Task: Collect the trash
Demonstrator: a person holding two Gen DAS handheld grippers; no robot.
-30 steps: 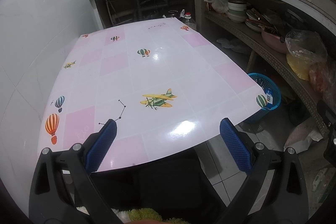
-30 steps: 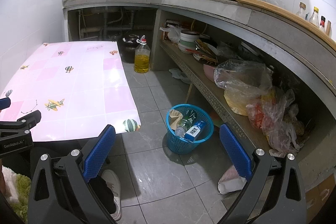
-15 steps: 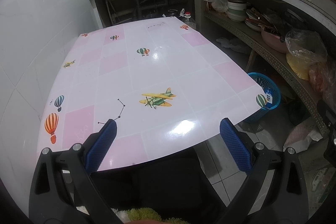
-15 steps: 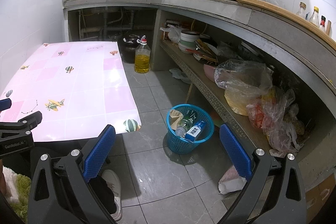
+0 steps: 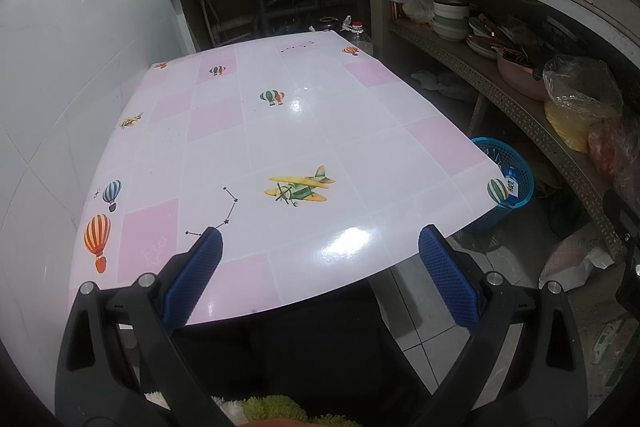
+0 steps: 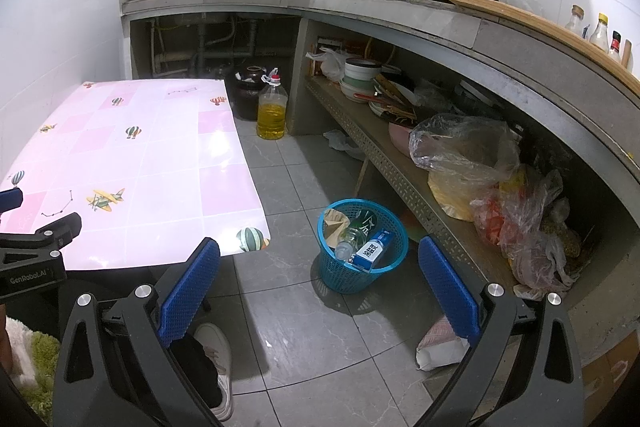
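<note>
— While the basket [image 6: 362, 247] is sitting on the floor at lower centre of the right view, what is lying in it?
— A bottle [image 6: 352, 239], a carton [image 6: 372, 250] and paper scraps.
— And the grippers?
— The right gripper [image 6: 318, 281] is hanging with fingers wide apart, empty. The left gripper [image 5: 318, 269] is hovering over the table [image 5: 280, 131] edge, equally spread, gripping nothing.
</note>
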